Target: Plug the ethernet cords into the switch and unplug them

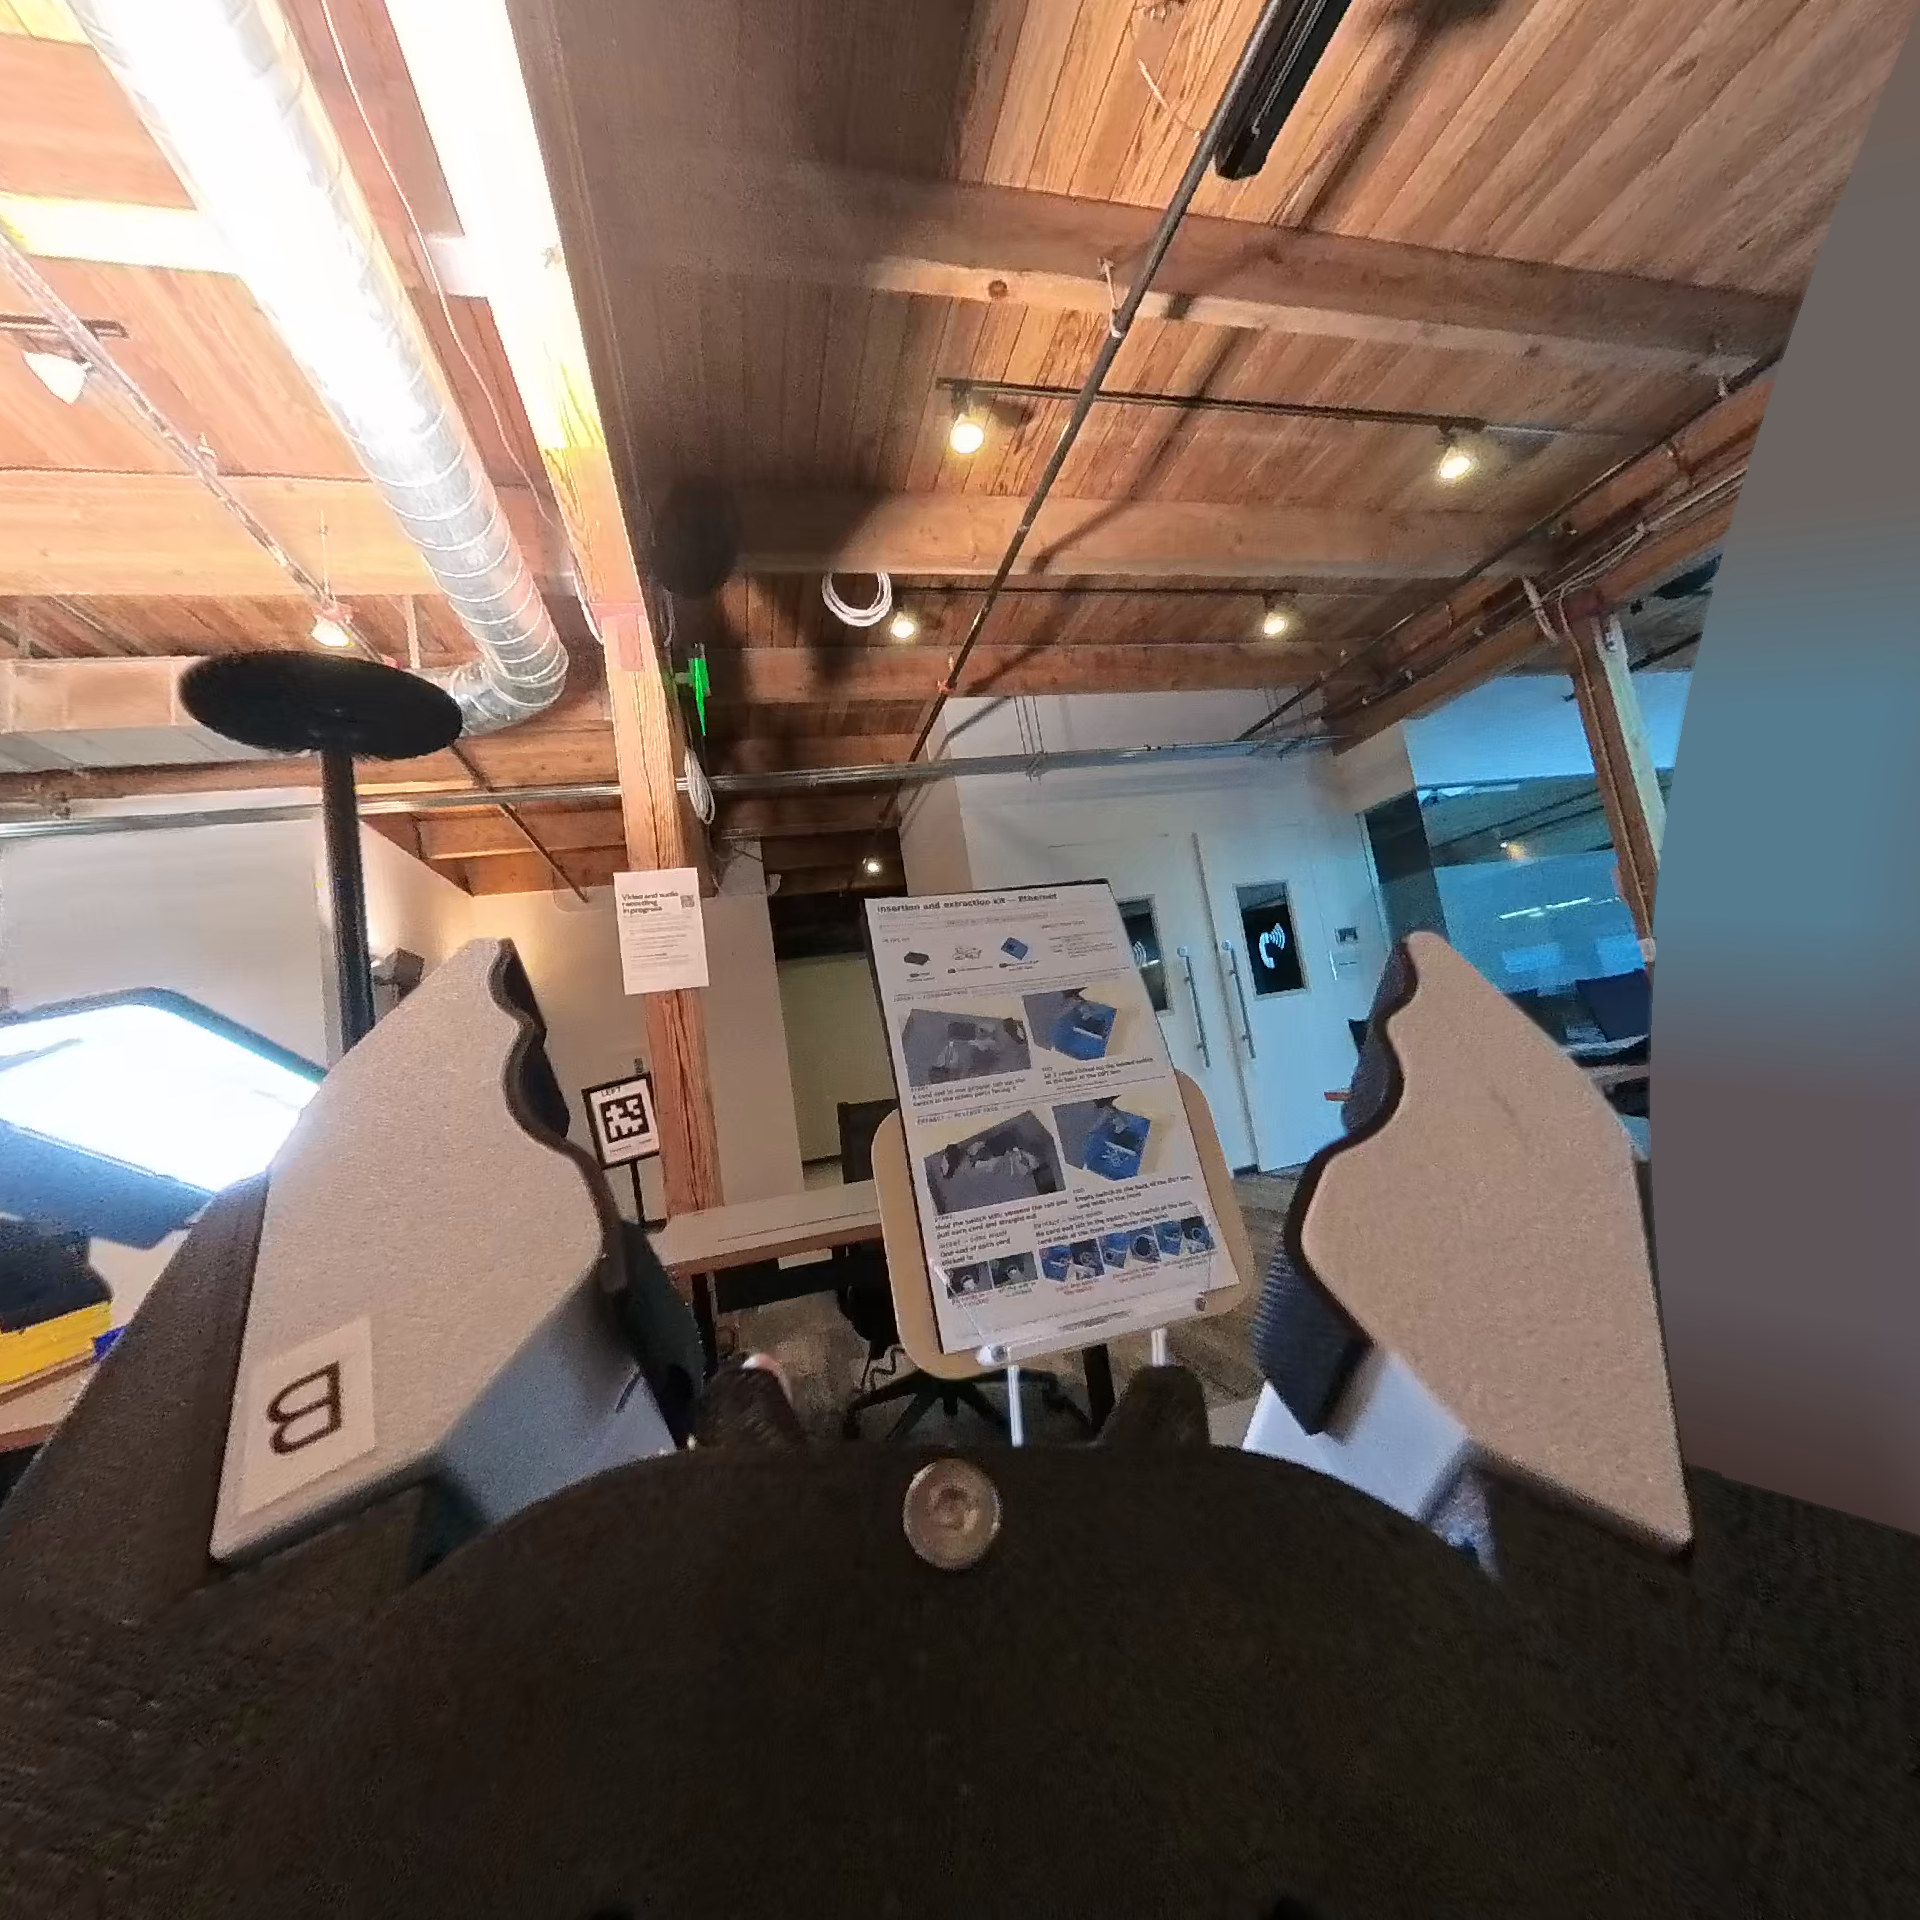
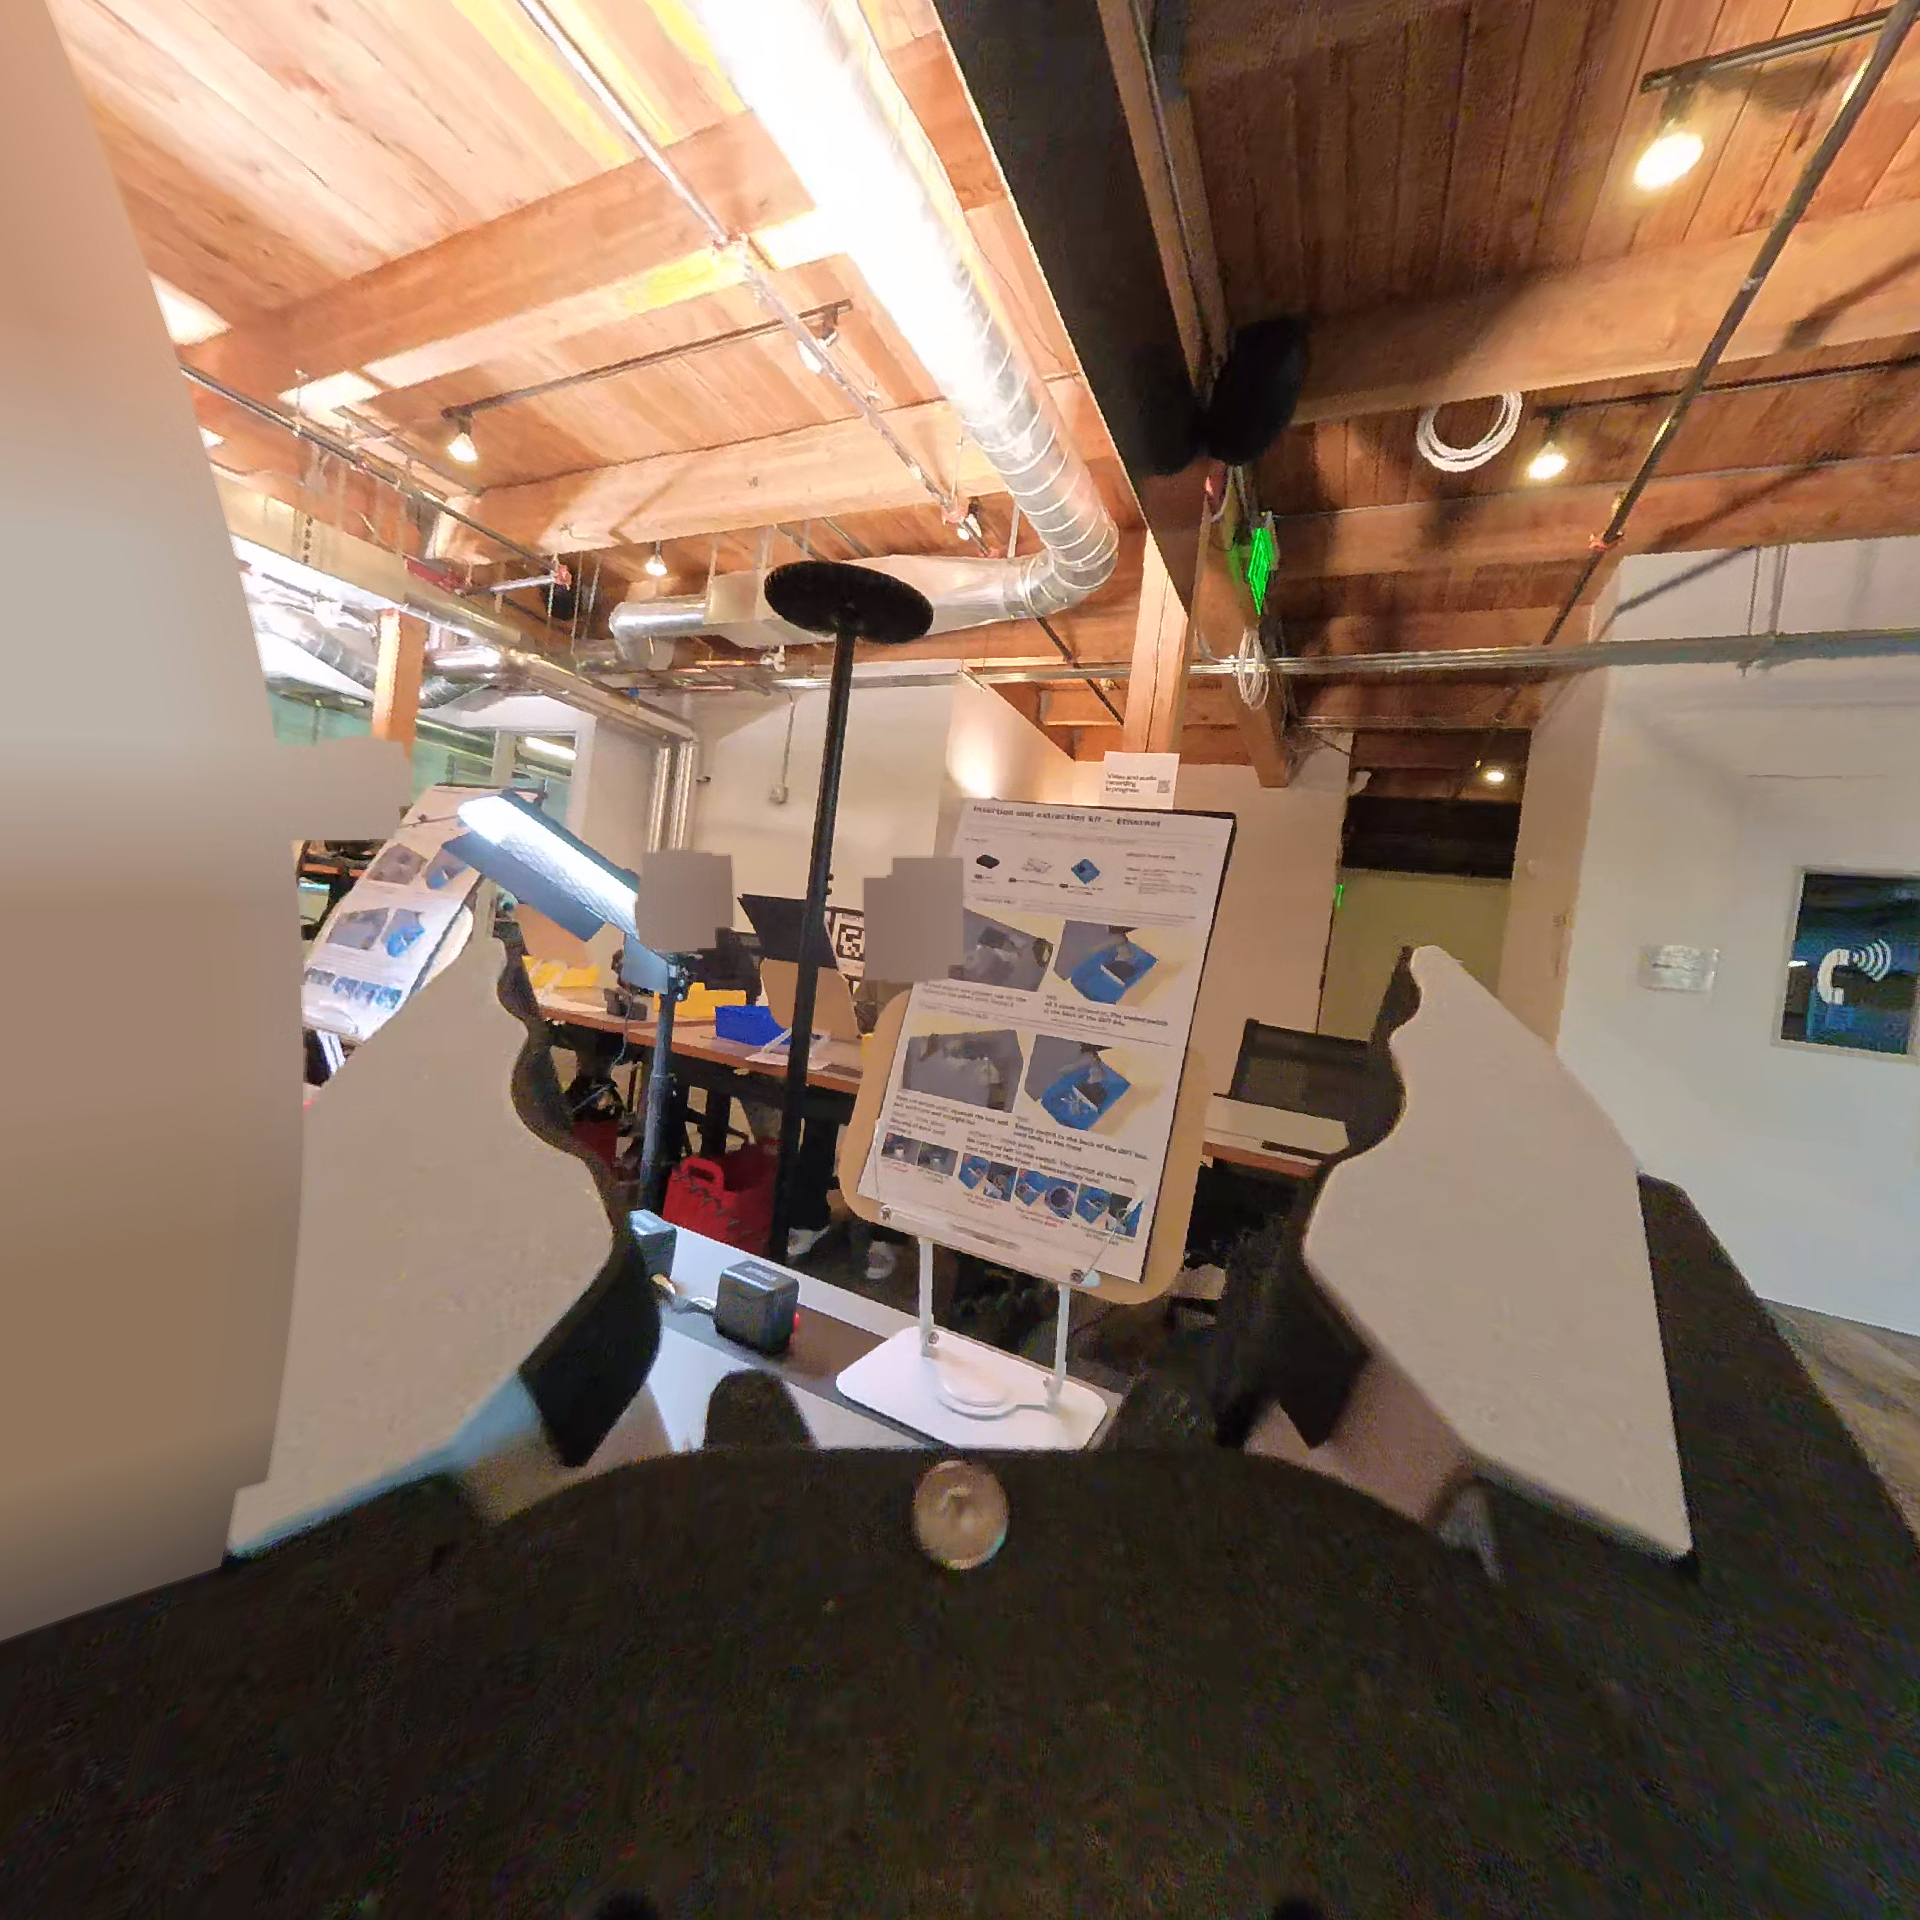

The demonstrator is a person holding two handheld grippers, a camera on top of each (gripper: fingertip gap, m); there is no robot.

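Observation:
No switch and no ethernet cords show in either view. Both grippers are raised and tilted up toward the wooden ceiling. My left gripper [image 1: 951,1049] is open and empty, its grey fingers [image 1: 416,1195] spread wide. My right gripper [image 2: 956,1049] is also open and empty, with pale fingers [image 2: 436,1195] wide apart. Between the fingers of each stands an instruction sheet on a stand [image 1: 1039,1122], which also shows in the right wrist view [image 2: 1049,1039].
A pale table top [image 2: 758,1382] carries the sheet's white base [image 2: 977,1392] and a small grey box [image 2: 756,1304]. A black floor lamp [image 2: 831,831], a light panel [image 2: 551,873], a wooden post [image 1: 665,935] and far workbenches with blue and yellow bins [image 2: 748,1023] stand behind.

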